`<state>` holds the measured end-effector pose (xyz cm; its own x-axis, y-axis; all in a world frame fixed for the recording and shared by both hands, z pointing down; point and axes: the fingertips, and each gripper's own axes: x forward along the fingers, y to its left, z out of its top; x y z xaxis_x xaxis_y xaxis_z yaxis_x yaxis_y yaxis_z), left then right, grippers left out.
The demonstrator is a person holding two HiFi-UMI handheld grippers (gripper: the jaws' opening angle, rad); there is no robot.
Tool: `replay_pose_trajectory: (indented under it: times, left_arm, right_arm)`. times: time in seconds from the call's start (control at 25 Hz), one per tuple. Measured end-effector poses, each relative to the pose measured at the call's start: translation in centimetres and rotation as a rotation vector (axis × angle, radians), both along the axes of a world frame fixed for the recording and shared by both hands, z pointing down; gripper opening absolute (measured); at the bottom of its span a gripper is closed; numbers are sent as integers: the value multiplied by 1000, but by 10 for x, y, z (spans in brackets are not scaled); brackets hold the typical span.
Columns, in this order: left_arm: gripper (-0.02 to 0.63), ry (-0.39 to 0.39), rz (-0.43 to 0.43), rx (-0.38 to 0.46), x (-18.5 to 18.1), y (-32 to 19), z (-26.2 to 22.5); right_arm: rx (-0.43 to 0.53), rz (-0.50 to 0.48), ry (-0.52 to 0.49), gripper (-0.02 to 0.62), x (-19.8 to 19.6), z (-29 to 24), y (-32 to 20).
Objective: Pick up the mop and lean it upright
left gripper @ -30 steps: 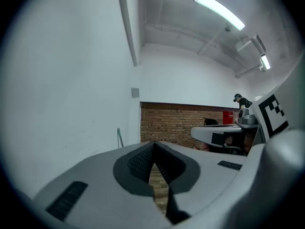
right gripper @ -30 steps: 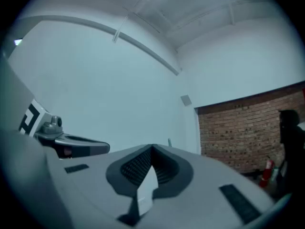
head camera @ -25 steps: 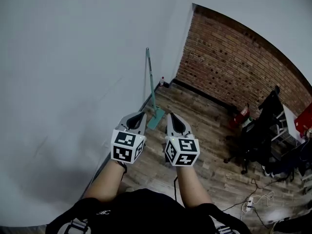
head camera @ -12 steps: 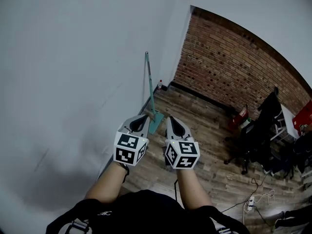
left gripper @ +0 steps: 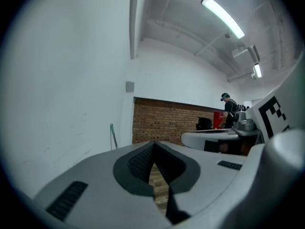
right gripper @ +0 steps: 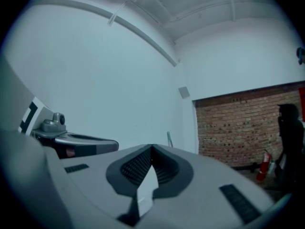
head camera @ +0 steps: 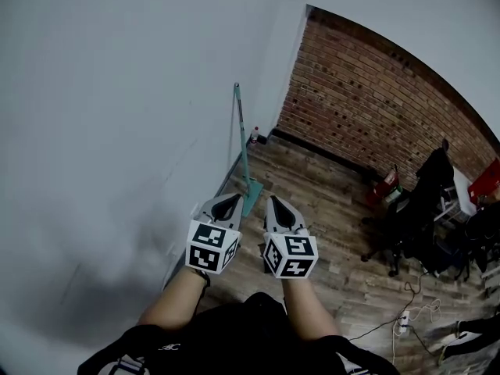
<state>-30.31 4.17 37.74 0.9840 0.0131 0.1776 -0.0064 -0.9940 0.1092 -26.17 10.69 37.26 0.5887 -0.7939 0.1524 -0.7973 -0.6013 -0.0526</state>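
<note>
Ahead, mop point(head camera: 241, 135) against wall point(head camera: 117, 131), chair point(head camera: 412, 213) aside.

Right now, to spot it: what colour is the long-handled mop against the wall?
The mop is teal; best in the head view.

Low in the centre of the head view, the left gripper point(head camera: 230, 201) and right gripper point(head camera: 276, 204) sit side by side, close but apart, both pointing toward the top of the frame. Bare forearms point(head camera: 176, 295) run down to the bottom edge. Each gripper's jaws are together with nothing between them, though the left pair seems to meet only at the tips.
</note>
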Motion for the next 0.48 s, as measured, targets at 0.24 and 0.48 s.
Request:
replay_pose_trajectory:
  times: [0.24, 0.48]
  left_arm:
    - [-8, -10, -8, 6, 43, -21, 11]
    - [-8, -42, -33, 24, 118, -39, 14]
  right_arm:
    - [11, -15, -5, 12, 44, 9, -22]
    - [13, -39, -24, 12, 123, 15, -39]
